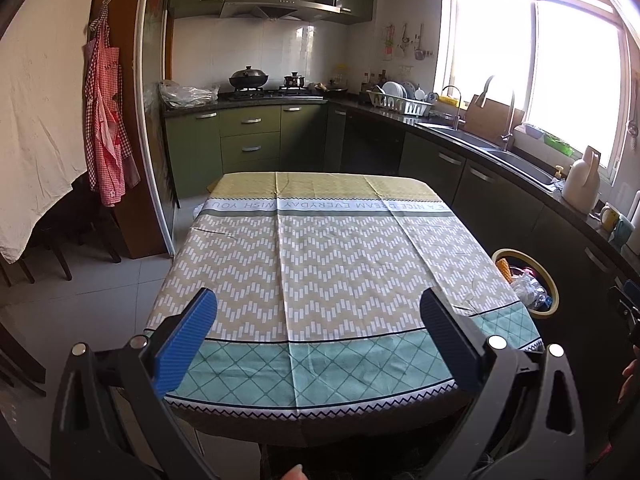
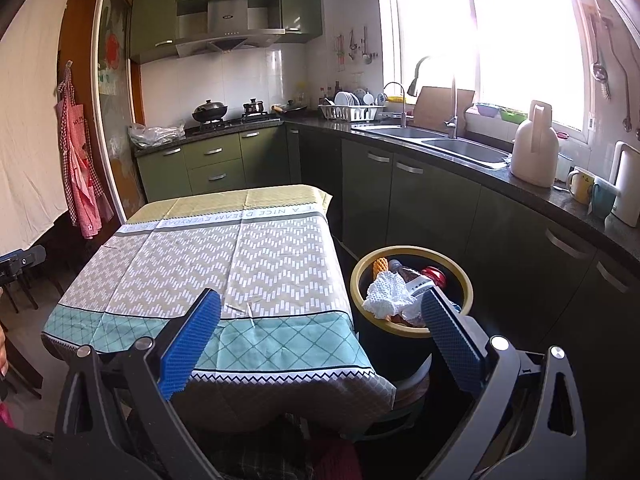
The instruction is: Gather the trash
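1. The left tool (image 1: 318, 312) hangs over the near edge of the bench (image 1: 320, 280), its two blue-padded fingers (image 1: 188, 340) spread wide with nothing between them.
2. The right tool (image 2: 320, 312) is likewise spread wide and has hold of nothing; its left finger lies over the near right part of the bench, and its right finger (image 2: 452, 336) overlaps the near rim of the bin (image 2: 360, 276) in this view.
3. The bench wears a patterned tablecloth (image 2: 240, 256): a teal diamond band nearest, a chevron field in the middle, a yellow band at the far end.
4. The bin, dark with a yellow rim, stands on the floor just beside the right edge of the bench.
5. The trash sits inside the bin: crumpled white paper (image 2: 390, 294) on top, a bottle (image 2: 408, 276) behind it, a red item (image 2: 435, 276) to the right and a yellow piece (image 2: 379, 267) at the far left.
6. Beyond, a kitchen counter carries a sink (image 2: 464, 152) and a white jug (image 2: 534, 148).
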Demonstrator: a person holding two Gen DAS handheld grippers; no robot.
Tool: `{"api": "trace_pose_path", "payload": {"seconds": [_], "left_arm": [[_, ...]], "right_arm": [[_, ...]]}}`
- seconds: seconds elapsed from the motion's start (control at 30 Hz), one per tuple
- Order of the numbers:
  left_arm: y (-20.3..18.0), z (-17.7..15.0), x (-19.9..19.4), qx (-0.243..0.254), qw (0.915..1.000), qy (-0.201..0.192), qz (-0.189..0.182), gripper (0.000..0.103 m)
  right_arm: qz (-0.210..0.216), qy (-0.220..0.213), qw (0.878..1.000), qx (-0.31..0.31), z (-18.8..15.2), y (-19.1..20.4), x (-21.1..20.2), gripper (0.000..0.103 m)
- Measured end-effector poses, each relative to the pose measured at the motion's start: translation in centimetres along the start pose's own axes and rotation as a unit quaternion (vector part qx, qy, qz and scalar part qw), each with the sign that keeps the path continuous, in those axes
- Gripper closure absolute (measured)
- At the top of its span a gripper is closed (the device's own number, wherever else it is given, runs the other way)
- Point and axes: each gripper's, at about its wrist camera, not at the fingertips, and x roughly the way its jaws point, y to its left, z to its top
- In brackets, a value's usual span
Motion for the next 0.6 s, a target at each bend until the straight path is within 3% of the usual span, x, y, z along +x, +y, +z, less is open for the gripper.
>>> {"api": "trace_pose_path", "payload": {"seconds": [0.6], "left_arm": [[-0.07, -0.23, -0.06, 0.005, 1.0000, 0.003, 0.003, 0.006]], "right_arm": [[0.002, 0.002, 1.000, -0.001, -0.02, -0.08, 0.14, 0.004]]}}
